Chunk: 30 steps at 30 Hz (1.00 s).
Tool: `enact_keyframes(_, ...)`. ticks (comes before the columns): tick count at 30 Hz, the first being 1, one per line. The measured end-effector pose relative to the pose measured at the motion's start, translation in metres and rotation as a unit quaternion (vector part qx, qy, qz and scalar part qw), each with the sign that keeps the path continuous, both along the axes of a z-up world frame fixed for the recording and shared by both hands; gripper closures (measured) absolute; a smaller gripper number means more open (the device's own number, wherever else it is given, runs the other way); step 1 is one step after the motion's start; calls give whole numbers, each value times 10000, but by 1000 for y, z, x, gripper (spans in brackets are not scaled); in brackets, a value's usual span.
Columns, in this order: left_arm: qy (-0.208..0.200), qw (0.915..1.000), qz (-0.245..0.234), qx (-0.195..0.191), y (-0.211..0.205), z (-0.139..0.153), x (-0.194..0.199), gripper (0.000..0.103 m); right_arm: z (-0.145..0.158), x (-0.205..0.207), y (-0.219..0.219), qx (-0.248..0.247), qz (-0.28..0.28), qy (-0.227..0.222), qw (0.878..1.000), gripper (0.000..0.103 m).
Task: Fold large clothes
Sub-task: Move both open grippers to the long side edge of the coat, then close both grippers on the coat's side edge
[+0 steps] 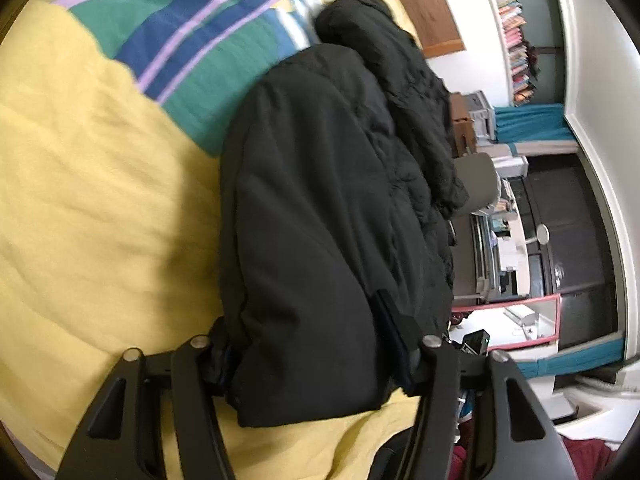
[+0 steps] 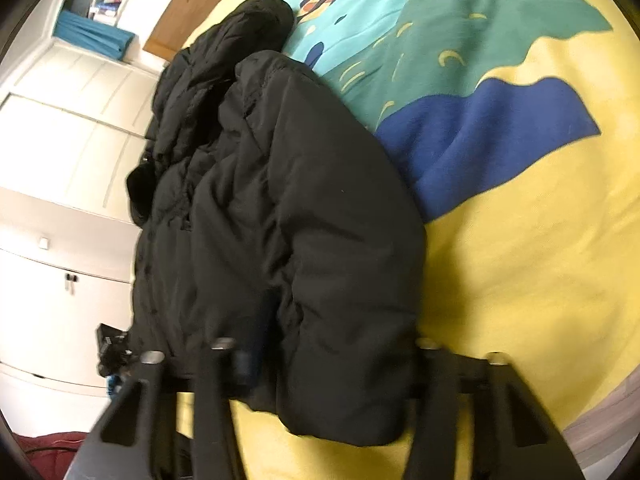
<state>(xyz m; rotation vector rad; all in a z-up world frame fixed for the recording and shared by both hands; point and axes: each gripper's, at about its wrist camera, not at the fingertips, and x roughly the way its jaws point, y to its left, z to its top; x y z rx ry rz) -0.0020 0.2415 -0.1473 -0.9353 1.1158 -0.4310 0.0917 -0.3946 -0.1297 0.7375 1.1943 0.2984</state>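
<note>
Black jacket (image 1: 320, 208) on yellow patterned bedspread (image 1: 100, 200); both hand-held grippers (image 1: 316, 360) (image 2: 320, 364) clamped on hem; white cupboards (image 2: 60, 152) beyond.

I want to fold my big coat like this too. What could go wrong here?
1. The black coat is thick and puffy. Each gripper, left and right, has only its near end between the fingers, so the coat might slip out when lifted.
2. The coat lies along the edge of the yellow blanket, with a sleeve hanging over the side. It might slide off the bed.
</note>
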Motion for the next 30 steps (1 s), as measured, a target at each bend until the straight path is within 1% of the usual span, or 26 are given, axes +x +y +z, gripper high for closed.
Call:
enact_keyframes(1, -95, 9999, -60, -25, -5, 4, -1, 68, 0, -1, 1, 4, 46, -10, 10000, 70)
enact_keyframes(2, -178, 9998, -103, 10, -9, 8, -1, 74, 1, -1, 4, -8, 125, -32, 9999, 72)
enact_keyframes(3, -264, 9995, -153, 95, -13, 14, 0, 79, 2, -1, 6, -11, 164, -51, 9999, 76)
enact_keyframes(4, -324, 9992, -182, 173, -15, 19, 0, 80, 4, 0, 8, -13, 214, -83, 9997, 82)
enact_keyframes(7, -478, 9984, -176, 234, -18, 33, 4, 85, 12, 4, 18, -79, 407, -216, 9989, 89)
enact_keyframes(11, -841, 9964, -33, 68, -15, 63, 6, 88, 32, 9, 26, -36, 509, -549, 9972, 92)
enact_keyframes(15, -1169, 9930, 121, -145, -12, 96, 16, 88, 63, 19, 26, 117, 444, -1030, 9936, 93)
enact_keyframes(20, -1563, 9858, 466, -409, 3, 137, 39, 89, 101, 38, 16, 403, 102, -1553, 9870, 93)
enact_keyframes(24, -1824, 9801, 578, -527, 11, 170, 70, 89, 129, 59, 7, 678, -255, -1899, 9791, 93)
enact_keyframes(28, -1921, 9759, 715, -753, 16, 193, 113, 89, 152, 92, -5, 925, -563, -2102, 9716, 93)
enact_keyframes(30, -1941, 9726, 874, -934, 21, 200, 137, 89, 162, 115, -12, 1131, -732, -2179, 9666, 93)
